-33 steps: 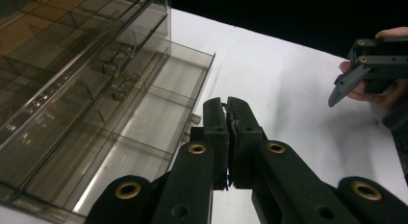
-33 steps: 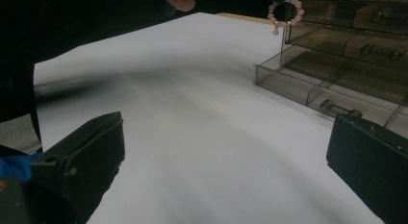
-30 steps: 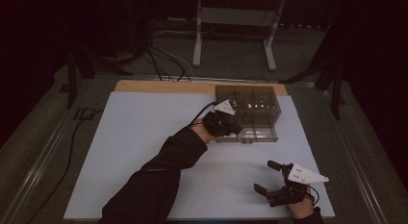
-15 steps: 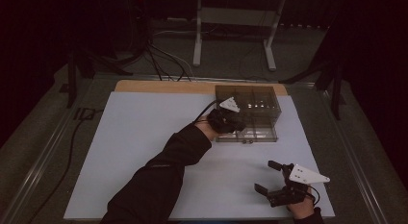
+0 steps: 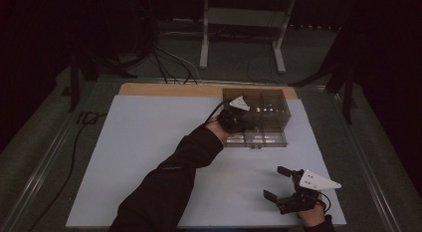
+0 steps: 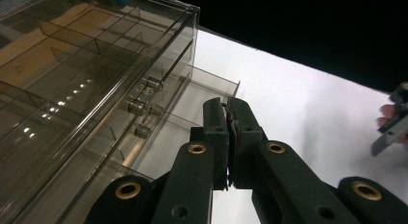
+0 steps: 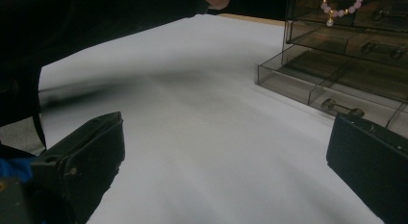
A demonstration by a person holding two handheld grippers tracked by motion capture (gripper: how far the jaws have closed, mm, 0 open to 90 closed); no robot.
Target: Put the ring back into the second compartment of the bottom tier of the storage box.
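1. My left gripper (image 5: pixel 242 117) is at the organizer (image 5: pixel 263 105), which stands near the board's (image 5: pixel 149 157) far right corner. Its jaws are pressed together with nothing between them.
2. In the left gripper view, the open bottom drawer (image 6: pixel 192 106) lies just beyond the jaw tips, with the knobs (image 6: pixel 136 107) off to one side.
3. My right gripper (image 5: pixel 286 189) rests near the board's near right corner, jaws wide apart and empty, well clear of the organizer.
4. A bead bracelet (image 7: pixel 339 5) sits in an upper drawer. I judge the left hand is far nearer.
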